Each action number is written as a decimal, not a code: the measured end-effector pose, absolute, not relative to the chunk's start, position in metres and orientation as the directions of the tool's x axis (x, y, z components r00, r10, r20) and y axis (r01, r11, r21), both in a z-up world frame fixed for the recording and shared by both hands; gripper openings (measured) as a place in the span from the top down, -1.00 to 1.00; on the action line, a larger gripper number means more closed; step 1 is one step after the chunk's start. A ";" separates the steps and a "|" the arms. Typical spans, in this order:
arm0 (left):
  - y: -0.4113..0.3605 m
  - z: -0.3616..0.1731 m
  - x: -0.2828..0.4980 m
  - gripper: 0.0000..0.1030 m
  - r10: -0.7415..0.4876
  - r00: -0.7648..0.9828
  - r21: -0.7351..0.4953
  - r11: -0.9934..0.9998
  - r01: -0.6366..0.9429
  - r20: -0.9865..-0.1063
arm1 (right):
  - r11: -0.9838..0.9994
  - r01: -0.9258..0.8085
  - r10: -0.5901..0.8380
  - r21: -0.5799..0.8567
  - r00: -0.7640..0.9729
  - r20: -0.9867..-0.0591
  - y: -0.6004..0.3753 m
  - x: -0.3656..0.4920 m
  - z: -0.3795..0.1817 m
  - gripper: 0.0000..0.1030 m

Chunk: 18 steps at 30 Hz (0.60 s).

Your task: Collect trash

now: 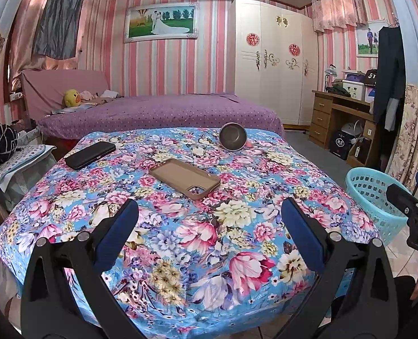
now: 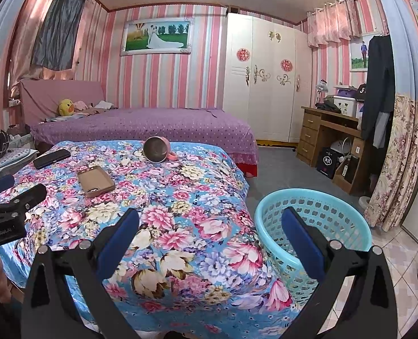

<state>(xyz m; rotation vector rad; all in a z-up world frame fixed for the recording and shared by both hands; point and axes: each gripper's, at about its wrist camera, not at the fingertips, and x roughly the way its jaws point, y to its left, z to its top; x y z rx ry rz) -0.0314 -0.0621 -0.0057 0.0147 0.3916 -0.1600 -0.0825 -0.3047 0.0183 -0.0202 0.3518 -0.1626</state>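
Note:
A table under a floral cloth (image 1: 180,226) (image 2: 180,197) carries a brown phone case (image 1: 184,178) (image 2: 95,180), a black phone (image 1: 90,154) (image 2: 51,158) and a pink cup on its side (image 1: 233,136) (image 2: 156,149). A turquoise basket (image 1: 375,197) (image 2: 316,226) stands on the floor at the table's right side. My left gripper (image 1: 209,214) is open above the near part of the cloth, nothing between its fingers. My right gripper (image 2: 210,223) is open over the table's right corner, its right finger in front of the basket. Each gripper shows at the edge of the other's view.
Behind the table is a purple bed (image 1: 163,113) with a yellow plush duck (image 1: 72,98). A white wardrobe (image 1: 274,65) and a wooden desk (image 2: 330,138) line the right side. A flowered curtain (image 2: 398,163) hangs by the basket. A covered stool (image 1: 22,169) sits left.

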 end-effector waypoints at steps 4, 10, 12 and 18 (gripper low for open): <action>-0.063 -0.006 -0.031 -0.89 -0.149 0.912 -0.009 0.987 0.158 -0.382 | 0.987 0.158 -0.163 -0.042 0.928 -0.334 -0.306 -0.083 0.019 -0.91; -0.066 -0.007 -0.031 -0.89 -0.137 0.916 0.010 0.988 0.152 -0.376 | 0.986 0.160 -0.164 -0.038 0.931 -0.327 -0.308 -0.085 0.021 -0.91; -0.066 -0.007 -0.031 -0.89 -0.137 0.917 0.007 0.989 0.151 -0.375 | 0.986 0.158 -0.164 -0.046 0.931 -0.325 -0.307 -0.086 0.021 -0.91; -0.066 -0.006 -0.031 -0.89 -0.138 0.918 0.006 0.989 0.151 -0.373 | 0.986 0.154 -0.169 -0.070 0.934 -0.315 -0.301 -0.088 0.020 -0.91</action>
